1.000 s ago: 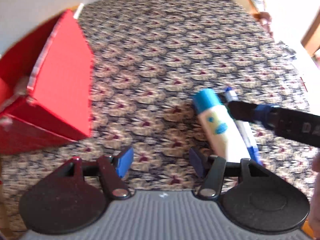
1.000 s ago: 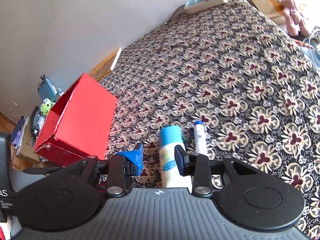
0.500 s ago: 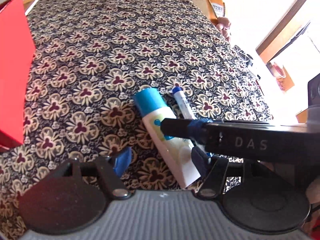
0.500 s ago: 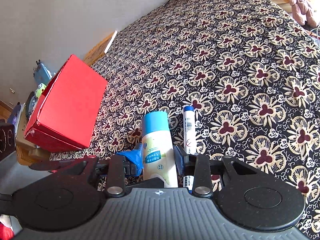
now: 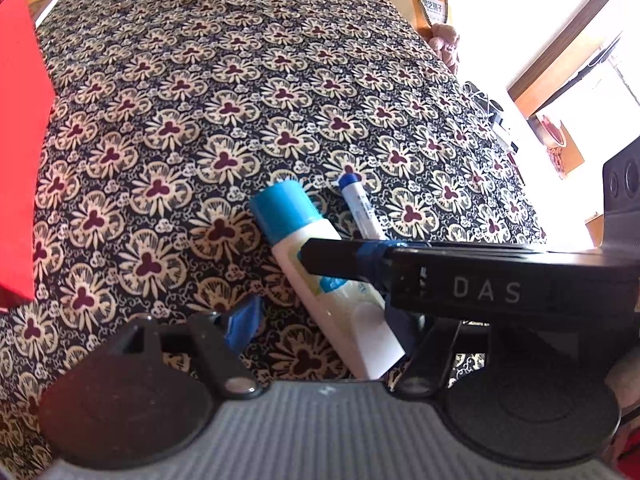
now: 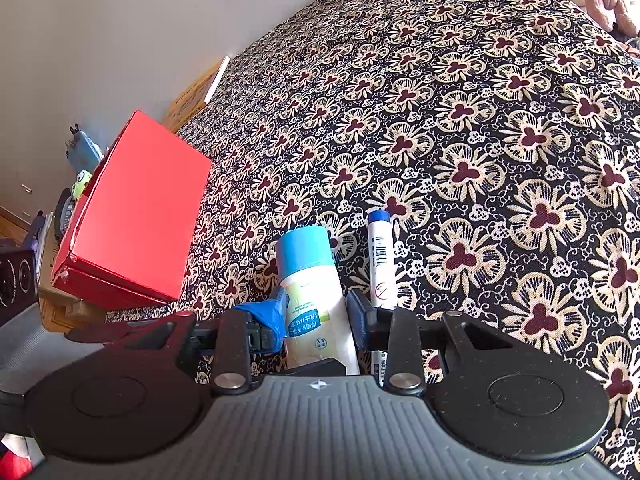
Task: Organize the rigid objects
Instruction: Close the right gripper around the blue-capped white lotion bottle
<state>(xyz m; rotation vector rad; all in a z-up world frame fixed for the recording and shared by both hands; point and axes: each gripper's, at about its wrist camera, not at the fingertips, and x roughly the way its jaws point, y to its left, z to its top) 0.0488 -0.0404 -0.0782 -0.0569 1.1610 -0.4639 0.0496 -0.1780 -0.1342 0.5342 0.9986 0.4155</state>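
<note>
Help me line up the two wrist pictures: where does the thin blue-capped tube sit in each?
Left wrist: thin tube lies centre-right, just right of the blue-capped bottle, partly behind the right hand-held gripper.
Right wrist: thin tube lies lower centre, right of the bottle.
Shared landmark: red box, on the left in both.
</note>
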